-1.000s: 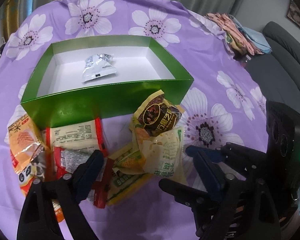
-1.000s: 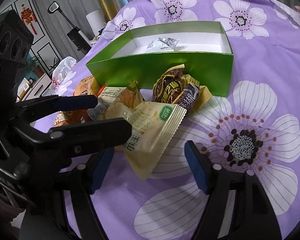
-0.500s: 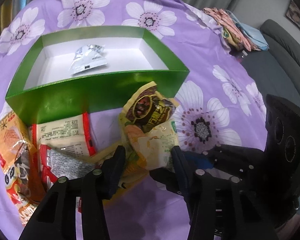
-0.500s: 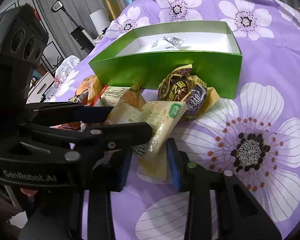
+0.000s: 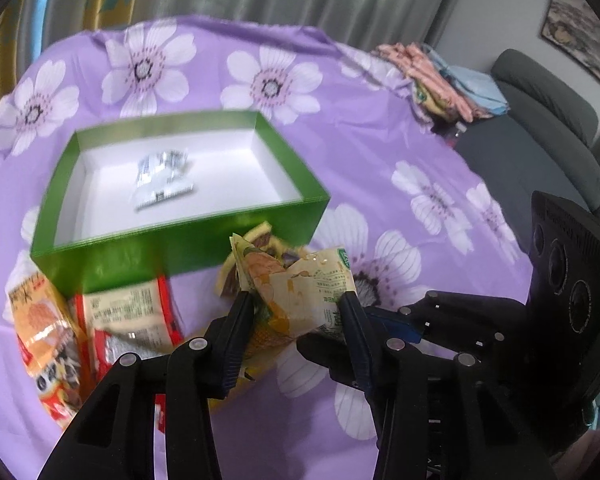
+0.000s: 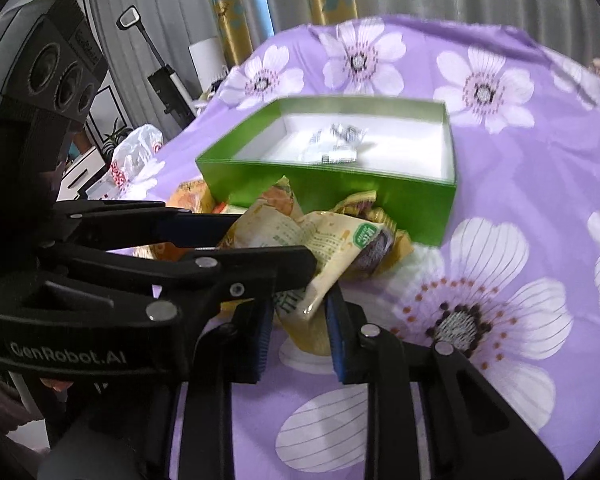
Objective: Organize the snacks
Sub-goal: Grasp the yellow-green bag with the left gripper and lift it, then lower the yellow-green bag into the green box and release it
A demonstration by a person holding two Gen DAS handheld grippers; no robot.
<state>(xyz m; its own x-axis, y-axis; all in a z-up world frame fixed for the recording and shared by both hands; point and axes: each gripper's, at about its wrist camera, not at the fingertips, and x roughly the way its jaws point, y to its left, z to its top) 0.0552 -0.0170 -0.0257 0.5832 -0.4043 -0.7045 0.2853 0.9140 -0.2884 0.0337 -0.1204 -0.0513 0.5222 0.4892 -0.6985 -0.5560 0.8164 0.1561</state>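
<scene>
Gripping one yellow packet (image 5: 300,300), two claws

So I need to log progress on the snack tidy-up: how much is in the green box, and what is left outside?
Barely started. Done: one silver packet lies in the green box. In hand: both the left gripper and the right gripper are shut on the yellow snack bag. Left: the dark wrapped snack by the box wall, the red-edged packet and the orange packet on the purple cloth.
</scene>
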